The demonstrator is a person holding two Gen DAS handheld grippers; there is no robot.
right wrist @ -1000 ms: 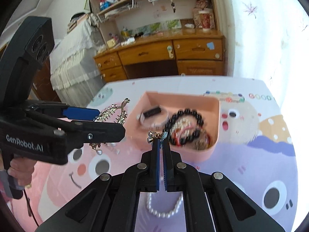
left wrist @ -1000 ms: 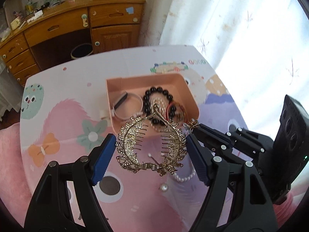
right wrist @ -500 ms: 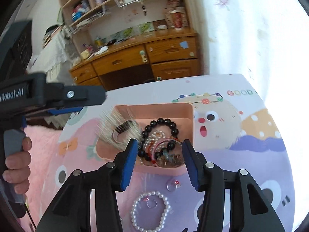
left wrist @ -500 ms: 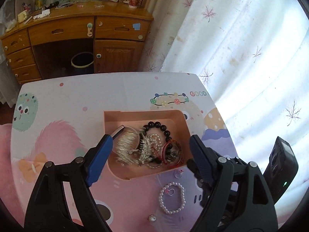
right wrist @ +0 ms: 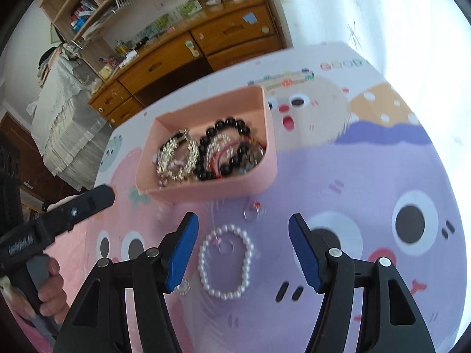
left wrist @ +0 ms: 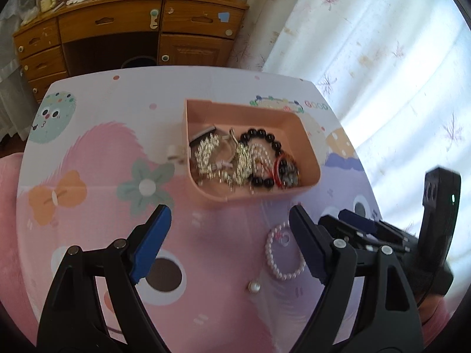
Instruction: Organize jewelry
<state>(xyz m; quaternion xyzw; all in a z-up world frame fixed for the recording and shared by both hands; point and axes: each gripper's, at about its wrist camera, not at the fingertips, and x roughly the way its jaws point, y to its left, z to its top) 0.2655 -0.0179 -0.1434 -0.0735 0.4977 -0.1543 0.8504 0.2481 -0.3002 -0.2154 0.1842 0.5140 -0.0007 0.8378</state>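
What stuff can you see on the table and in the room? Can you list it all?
Tray: one, pink, middle of the table.
Gold comb: one, in the tray's left part.
Black bead bracelet: one, in the tray.
Red bracelet: one, in the tray.
Pearl bracelet: one, white, on the table in front of the tray.
Rings: at least two, small, near the pearl bracelet.
Pearl earring: one, white, on the table.
Tablecloth: one, pink and purple cartoons.
Desk: one, brown wood, behind the table.
Curtain: white, beside the table.
Left gripper: open, empty.
Right gripper: jaws opening, empty, over the pearl bracelet.
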